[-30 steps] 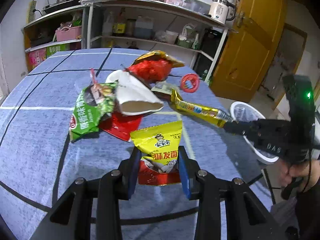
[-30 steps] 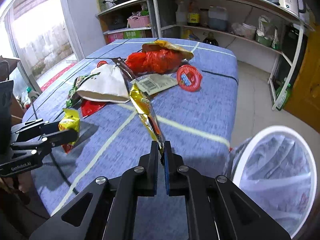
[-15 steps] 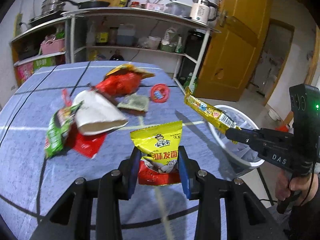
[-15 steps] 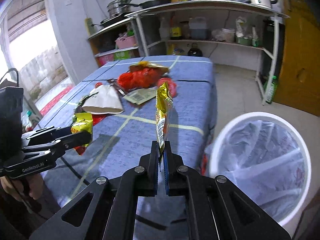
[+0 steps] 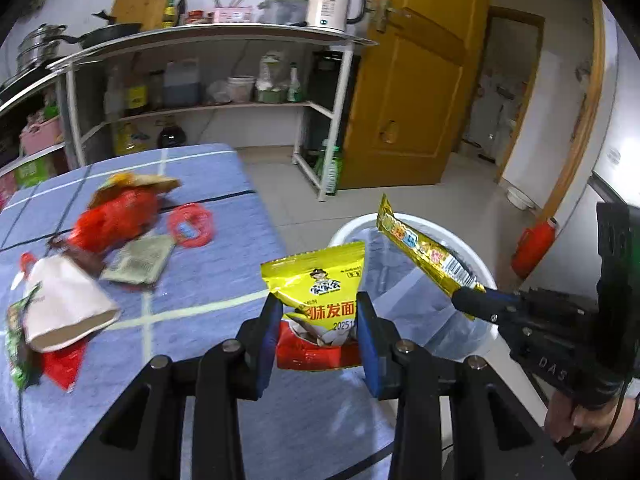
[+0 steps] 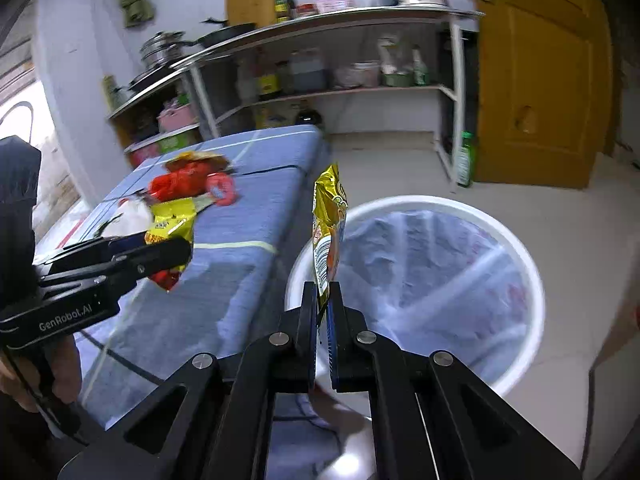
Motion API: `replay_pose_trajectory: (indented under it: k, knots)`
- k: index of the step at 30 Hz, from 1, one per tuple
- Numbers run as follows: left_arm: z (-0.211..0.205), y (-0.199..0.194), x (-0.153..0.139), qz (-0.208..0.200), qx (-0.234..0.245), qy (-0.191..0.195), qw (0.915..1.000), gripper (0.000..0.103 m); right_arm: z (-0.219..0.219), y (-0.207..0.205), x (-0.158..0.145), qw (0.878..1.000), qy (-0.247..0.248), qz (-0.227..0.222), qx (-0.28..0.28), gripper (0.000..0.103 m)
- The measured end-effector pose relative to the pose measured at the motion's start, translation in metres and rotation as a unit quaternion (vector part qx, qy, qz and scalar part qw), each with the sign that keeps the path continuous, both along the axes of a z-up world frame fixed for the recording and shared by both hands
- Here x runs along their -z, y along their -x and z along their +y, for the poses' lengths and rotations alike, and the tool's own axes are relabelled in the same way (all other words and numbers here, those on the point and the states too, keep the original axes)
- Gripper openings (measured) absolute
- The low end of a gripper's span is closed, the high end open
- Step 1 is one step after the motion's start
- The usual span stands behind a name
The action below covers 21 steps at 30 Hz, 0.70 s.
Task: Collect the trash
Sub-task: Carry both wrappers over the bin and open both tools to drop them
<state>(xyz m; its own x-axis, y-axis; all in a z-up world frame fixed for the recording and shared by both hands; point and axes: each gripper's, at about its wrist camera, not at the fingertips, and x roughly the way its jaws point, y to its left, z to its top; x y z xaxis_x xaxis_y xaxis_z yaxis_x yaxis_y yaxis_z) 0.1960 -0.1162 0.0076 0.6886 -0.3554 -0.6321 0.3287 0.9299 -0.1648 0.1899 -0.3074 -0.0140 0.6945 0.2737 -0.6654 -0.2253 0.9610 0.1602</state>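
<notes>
My left gripper (image 5: 318,316) is shut on a yellow and red snack bag (image 5: 320,292), held above the table's right edge; it also shows in the right wrist view (image 6: 170,236). My right gripper (image 6: 323,300) is shut on a long gold wrapper (image 6: 329,224), held upright over the near rim of a white trash bin (image 6: 416,264) lined with a clear bag. In the left wrist view the gold wrapper (image 5: 424,256) hangs over the bin (image 5: 348,232). More trash lies on the blue table (image 5: 208,280): a red bag (image 5: 116,220), a white paper cup (image 5: 60,308), a red lid (image 5: 190,226).
A metal shelf rack (image 5: 200,92) with pots, bottles and a kettle (image 5: 332,4) stands behind the table. A yellow door (image 5: 416,92) is to the right. A red bottle (image 5: 534,242) stands on the floor by the bin. A green wrapper (image 5: 16,348) lies at the table's left.
Both grippers have swung right from over the table toward the bin, each still holding its wrapper. The gold wrapper is now over the bin's rim.
</notes>
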Motion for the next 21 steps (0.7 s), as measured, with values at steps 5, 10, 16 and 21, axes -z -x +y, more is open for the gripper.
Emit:
replay_pose_trajectory:
  k: [5,10,16,21]
  knots:
    - [-0.035,-0.008,0.001,0.006,0.029,0.001,0.9996,0.038,-0.032,0.003,0.007,0.999,0.003,0.007,0.042,0.004]
    - [-0.064,-0.020,0.011,0.025,0.050,0.003,0.9984,0.038,-0.054,0.005,0.020,0.997,0.010,0.022,0.074,0.004]
    - [-0.091,-0.034,0.022,0.047,0.067,-0.005,0.9967,0.039,-0.068,0.001,0.037,0.994,0.024,0.043,0.097,0.008]
    - [-0.098,-0.037,0.031,0.063,0.073,-0.006,0.9953,0.050,-0.078,0.001,0.038,0.992,0.020,0.044,0.113,0.038]
